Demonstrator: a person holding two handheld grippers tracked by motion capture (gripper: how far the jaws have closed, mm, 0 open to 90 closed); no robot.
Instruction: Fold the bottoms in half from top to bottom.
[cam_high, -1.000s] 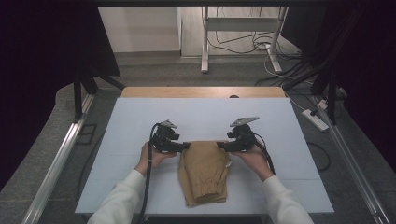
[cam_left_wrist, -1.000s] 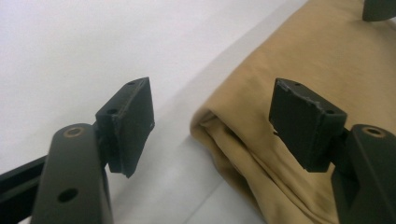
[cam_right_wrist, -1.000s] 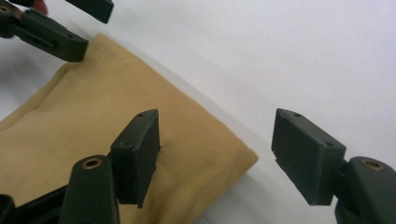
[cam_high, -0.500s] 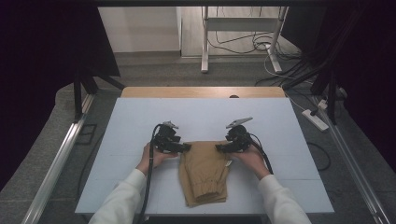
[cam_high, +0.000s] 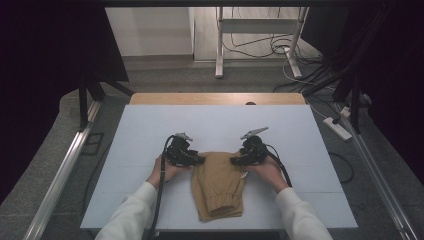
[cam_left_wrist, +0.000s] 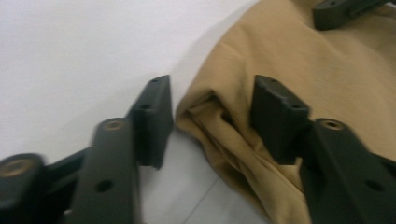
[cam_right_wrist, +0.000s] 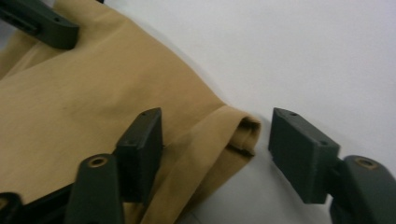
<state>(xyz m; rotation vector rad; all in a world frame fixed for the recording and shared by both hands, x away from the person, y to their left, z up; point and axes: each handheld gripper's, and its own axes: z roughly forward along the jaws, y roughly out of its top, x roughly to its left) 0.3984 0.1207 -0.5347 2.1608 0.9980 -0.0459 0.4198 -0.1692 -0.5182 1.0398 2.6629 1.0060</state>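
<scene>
A folded tan garment (cam_high: 218, 187) lies flat on the white table (cam_high: 215, 122). My left gripper (cam_high: 199, 160) is at its far left corner and my right gripper (cam_high: 235, 161) at its far right corner. In the left gripper view the jaws (cam_left_wrist: 212, 114) straddle a bunched fold of the tan cloth (cam_left_wrist: 299, 60); they have just been closing, and a gap remains. In the right gripper view the jaws (cam_right_wrist: 217, 135) straddle the cloth's (cam_right_wrist: 84, 102) folded corner, one on the fabric and one on the bare table. They too have just been closing, and a gap remains.
The table's far edge is a wooden strip (cam_high: 215, 98). Metal rails run along both sides. A power strip (cam_high: 338, 128) and cables lie on the floor at the right, and a stand's legs (cam_high: 219, 45) rise beyond the table.
Both grippers have edged slightly nearer the garment's far corners. The garment lies as before.
</scene>
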